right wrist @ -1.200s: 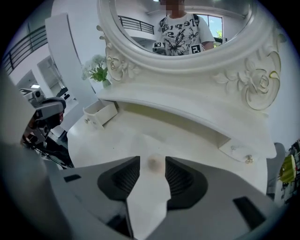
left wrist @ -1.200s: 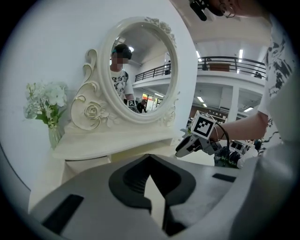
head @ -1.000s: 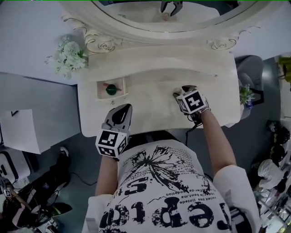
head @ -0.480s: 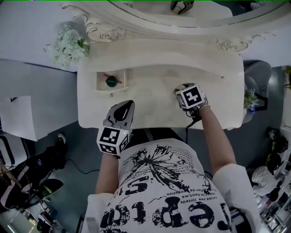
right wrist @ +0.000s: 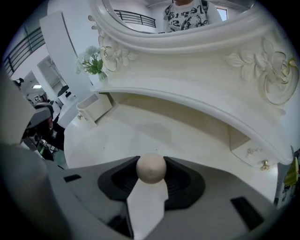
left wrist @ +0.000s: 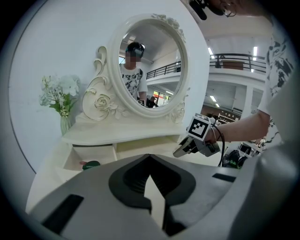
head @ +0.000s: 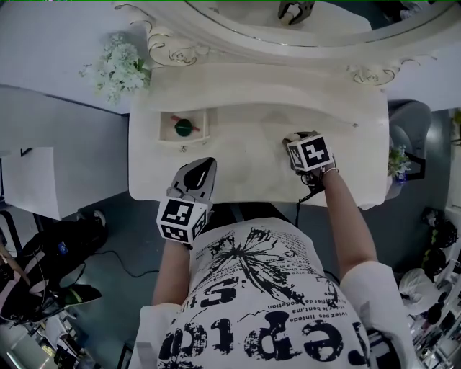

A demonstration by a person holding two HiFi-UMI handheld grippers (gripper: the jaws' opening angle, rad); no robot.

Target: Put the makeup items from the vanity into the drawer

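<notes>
A beige egg-shaped makeup sponge (right wrist: 151, 169) sits between the jaws of my right gripper (right wrist: 151, 161), which are closing and touch it on both sides. That gripper (head: 293, 140) is low over the right part of the white vanity top (head: 245, 155). At the left an open small drawer (head: 167, 124) holds a green round item (head: 184, 127) and a thin red stick (head: 175, 119). My left gripper (head: 201, 171) hovers at the vanity's front edge, shut and empty. In its own view the left gripper (left wrist: 150, 157) faces the drawer (left wrist: 75, 154) and the right gripper (left wrist: 183, 147).
An oval mirror (head: 302, 21) in an ornate frame stands at the back above a raised shelf (head: 259, 86). White flowers in a vase (head: 119, 66) are at the back left. A closed small drawer with a knob (right wrist: 265, 164) is under the shelf's right end.
The right gripper's jaws sit a little lower on the vanity top than before. The left gripper has hardly moved. The head view has shifted slightly.
</notes>
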